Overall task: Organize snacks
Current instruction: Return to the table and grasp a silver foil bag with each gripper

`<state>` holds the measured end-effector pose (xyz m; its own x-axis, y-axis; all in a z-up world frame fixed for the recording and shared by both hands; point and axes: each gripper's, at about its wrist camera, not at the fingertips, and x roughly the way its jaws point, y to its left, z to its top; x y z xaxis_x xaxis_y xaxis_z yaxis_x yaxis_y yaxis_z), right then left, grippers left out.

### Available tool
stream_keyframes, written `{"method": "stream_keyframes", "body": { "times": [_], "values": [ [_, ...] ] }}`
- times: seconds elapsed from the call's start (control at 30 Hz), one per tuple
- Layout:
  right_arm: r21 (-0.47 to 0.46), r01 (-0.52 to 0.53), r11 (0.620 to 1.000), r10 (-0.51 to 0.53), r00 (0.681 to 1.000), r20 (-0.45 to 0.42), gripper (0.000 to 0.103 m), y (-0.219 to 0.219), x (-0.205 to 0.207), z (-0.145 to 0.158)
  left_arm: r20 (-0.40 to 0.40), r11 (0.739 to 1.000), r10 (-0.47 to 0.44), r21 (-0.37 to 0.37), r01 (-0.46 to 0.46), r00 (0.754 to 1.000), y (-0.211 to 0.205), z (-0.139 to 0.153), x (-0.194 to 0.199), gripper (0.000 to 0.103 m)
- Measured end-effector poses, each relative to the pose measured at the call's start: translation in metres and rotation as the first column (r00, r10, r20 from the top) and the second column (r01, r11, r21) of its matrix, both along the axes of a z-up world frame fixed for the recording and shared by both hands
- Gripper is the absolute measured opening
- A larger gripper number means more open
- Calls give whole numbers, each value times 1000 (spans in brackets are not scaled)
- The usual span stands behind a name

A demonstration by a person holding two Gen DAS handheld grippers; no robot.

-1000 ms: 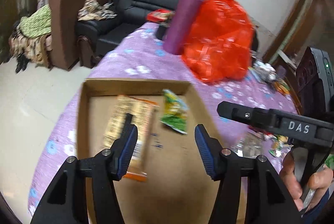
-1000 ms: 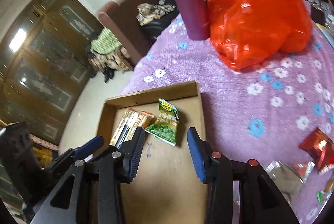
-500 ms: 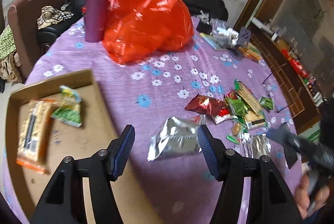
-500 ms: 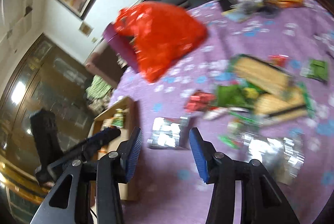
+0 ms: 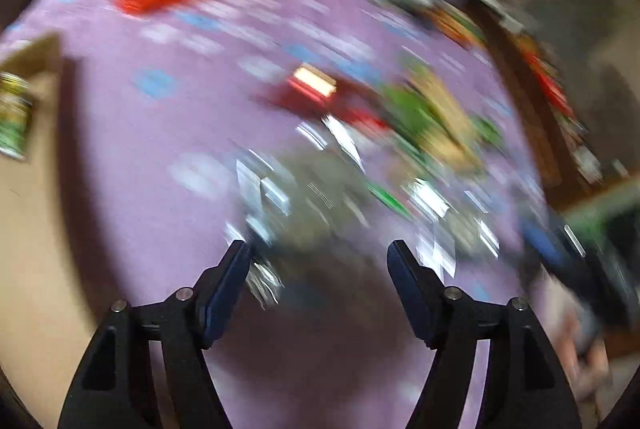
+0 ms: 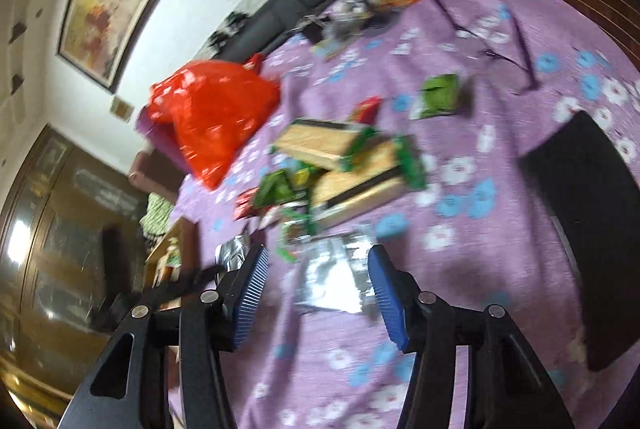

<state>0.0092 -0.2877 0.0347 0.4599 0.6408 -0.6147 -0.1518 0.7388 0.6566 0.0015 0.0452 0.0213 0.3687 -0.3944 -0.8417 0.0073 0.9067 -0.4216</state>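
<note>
Both grippers over the snack pile, jaws opening, nothing held.

The left gripper and right gripper each carry spreading jaws over the purple flowered cloth; a silver foil packet lies between the right one's pads, untouched. Risk, as a judgement: foil is slick and flat, so the pads may skid off or pinch cloth with it, and the overlapping wafer packs at 12 o'clock could be dragged along. The left view is heavily smeared, so which packet the left jaws bracket cannot be told. It does show the cardboard tray at 9 o'clock with a green packet inside. The right view gives the pile sharply, plus the red bag at 10 o'clock and a black flat object at 3 o'clock.
</note>
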Motion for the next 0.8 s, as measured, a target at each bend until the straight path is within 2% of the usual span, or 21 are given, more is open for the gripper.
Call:
{"method": "stream_keyframes", "body": {
  "times": [0.07,0.13,0.17,0.23,0.3,0.37,0.47,0.53,0.6,0.63,0.7,0.8],
  "values": [
    [3,1,1000,-1,1000,-27,57,-2,6,-9,41,992,-125,-22,126,991,-27,6,-26,70],
    [-7,-10,1000,10,999,-35,57,1,10,-13,110,981,-192,49,188,975,-42,17,-44,71],
    [-11,-13,1000,13,999,-33,57,3,12,-14,137,980,-188,92,176,973,-43,22,-47,72],
    [-32,-17,999,16,999,-30,57,10,17,-16,200,968,-145,233,97,969,-43,31,-50,77],
    [-53,-22,998,21,1000,-19,57,16,22,-19,262,925,-115,381,7,958,-42,37,-43,81],
    [-78,-17,997,16,1000,-14,57,20,26,-24,266,895,-95,444,-35,959,-39,37,-29,84],
    [-60,-33,998,32,999,-18,57,25,33,-32,246,893,-41,443,-75,968,-31,32,-4,84],
    [-70,-59,996,58,998,-11,57,33,32,-34,221,911,-35,408,-60,975,-30,23,18,85],
    [-56,-109,992,108,994,-16,59,40,27,-33,159,905,-3,420,-65,987,-27,8,31,85],
    [-43,-148,988,147,989,-25,60,44,22,-32,130,915,-4,401,-49,991,-28,2,31,85],
    [-24,-232,972,231,972,-40,60,50,10,-28,72,957,-42,289,19,997,-25,-5,25,85],
    [-20,-399,917,398,916,-43,61,56,-18,-21,55,965,-141,232,124,988,-30,-1,4,85]
  ]
}}
